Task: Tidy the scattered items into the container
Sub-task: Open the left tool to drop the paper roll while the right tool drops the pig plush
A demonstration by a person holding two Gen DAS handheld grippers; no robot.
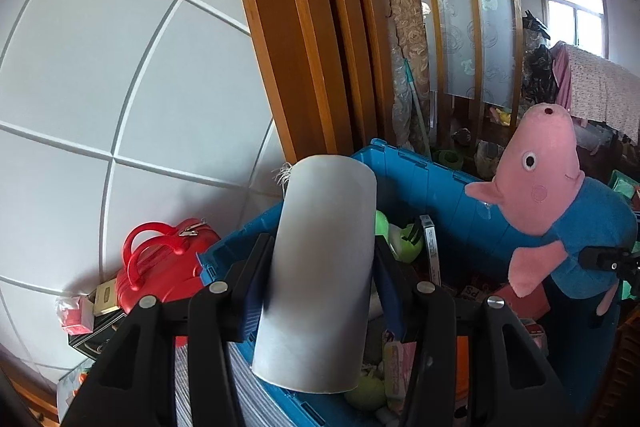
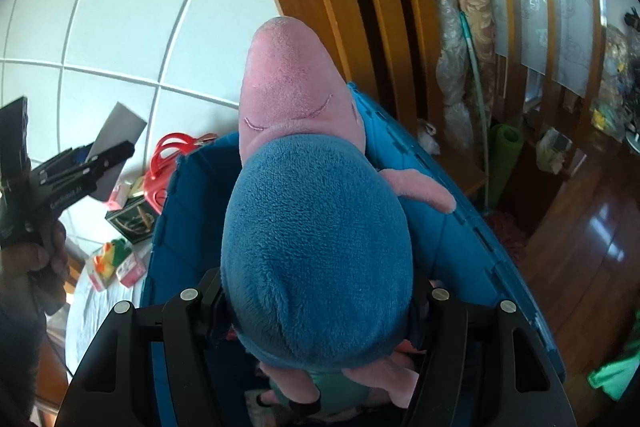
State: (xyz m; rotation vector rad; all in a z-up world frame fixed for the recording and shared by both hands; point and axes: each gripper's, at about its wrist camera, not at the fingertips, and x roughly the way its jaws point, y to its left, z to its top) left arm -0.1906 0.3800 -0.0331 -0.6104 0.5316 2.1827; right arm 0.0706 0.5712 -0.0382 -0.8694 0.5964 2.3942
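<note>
The blue plastic crate [image 1: 452,195] is sitting hard against the white tiled wall [image 1: 100,75] and the wooden door frame [image 1: 304,39], leaving open room only above its ribbed rim. The left gripper [image 1: 320,279] is clamping a smooth grey cylinder [image 1: 320,267] upright over the crate's near edge; the right gripper [image 2: 320,307] is squeezing the fleecy blue body of a pink pig plush toy [image 2: 316,251] above the crate. The left view is showing the pig's face and the jumble of toys and boxes inside; the right view is showing only its back, plus a glossy wooden floor [image 2: 592,247]. A red hard-shell case [image 1: 164,259] is lying just beside the crate.
</note>
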